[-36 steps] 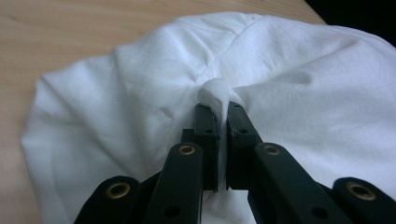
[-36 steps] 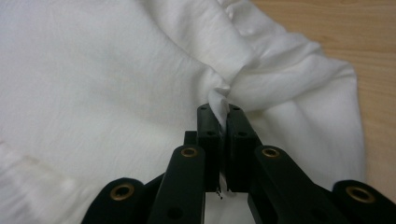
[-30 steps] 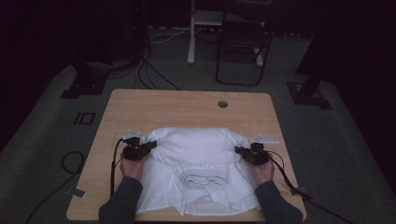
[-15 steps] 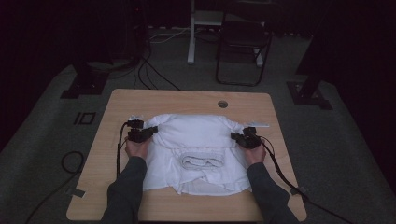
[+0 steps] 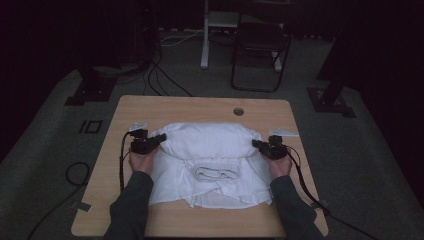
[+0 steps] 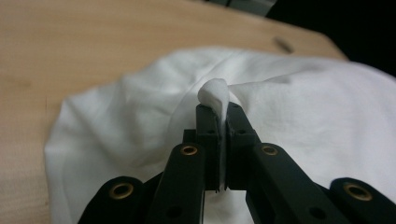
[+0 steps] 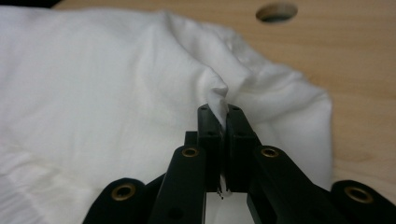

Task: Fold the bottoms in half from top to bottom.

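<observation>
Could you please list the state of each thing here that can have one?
White garment: partly folded, far part lifted off the table.
Left gripper: shut on a pinch of the cloth.
Right gripper: shut on a pinch of the cloth.

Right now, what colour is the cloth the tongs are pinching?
Plain white, no pattern. The cloth shows best in the left gripper view.

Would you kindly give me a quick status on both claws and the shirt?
Left claw shut on white cotton shirt, left edge. Right claw shut on its right edge. Shirt bunched on light wooden table. Nothing in the way.
</observation>
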### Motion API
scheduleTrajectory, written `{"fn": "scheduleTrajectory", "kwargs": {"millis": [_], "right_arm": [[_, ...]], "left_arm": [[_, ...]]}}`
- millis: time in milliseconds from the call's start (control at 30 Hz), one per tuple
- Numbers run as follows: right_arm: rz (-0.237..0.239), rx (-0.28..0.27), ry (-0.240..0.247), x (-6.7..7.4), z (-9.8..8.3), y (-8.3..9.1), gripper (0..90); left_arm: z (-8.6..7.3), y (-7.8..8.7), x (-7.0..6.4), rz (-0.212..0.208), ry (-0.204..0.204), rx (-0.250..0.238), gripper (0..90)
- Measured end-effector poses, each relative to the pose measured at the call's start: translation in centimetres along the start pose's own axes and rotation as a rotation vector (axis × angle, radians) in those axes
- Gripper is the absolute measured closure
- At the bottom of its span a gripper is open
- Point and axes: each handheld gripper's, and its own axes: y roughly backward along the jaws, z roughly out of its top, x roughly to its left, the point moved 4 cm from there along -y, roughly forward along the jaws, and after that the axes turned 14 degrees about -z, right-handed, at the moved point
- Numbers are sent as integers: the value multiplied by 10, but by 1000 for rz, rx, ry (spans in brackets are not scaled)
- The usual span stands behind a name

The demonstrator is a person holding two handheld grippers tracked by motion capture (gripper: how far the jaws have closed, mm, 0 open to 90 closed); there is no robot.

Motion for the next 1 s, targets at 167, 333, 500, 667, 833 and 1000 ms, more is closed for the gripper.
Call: {"fn": "scheduleTrajectory", "kwargs": {"millis": [167, 333, 500, 667, 833, 1000], "right_arm": [[10, -140, -2, -2, 28, 38, 878], [68, -242, 1, -1, 42, 77, 878], [96, -192, 56, 7, 4, 95, 877], [112, -105, 39, 9, -29, 92, 825], [76, -151, 55, 9, -21, 100, 509], [27, -155, 131, 37, 15, 87, 518]], "left_arm": [[31, 32, -32, -70, -73, -100, 878], [27, 68, -62, -162, -122, -156, 877], [-17, 77, -60, -189, -62, -71, 873], [-42, 76, -55, -177, -50, -4, 647], [-19, 78, -60, -140, -85, -37, 556], [5, 49, -76, -145, -100, -8, 567]]}}
